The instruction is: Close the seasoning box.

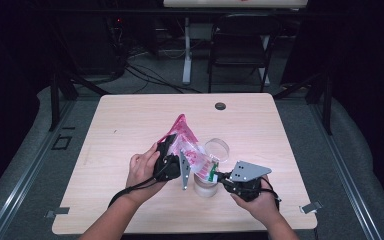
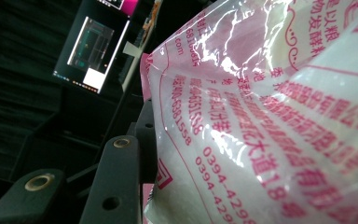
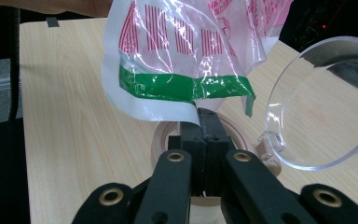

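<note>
Bag (image 1: pixel 190 150) between both tongs, mid-table, bare tabletop (image 1: pixel 130 120) all around.

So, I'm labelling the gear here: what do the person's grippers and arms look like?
Both the left gripper and the right gripper are black, with two black jaws showing brass-coloured pivot rings. Each carries a grey three-cornered plate and trails a black cable. Forearms are bare, without sleeves.
</note>
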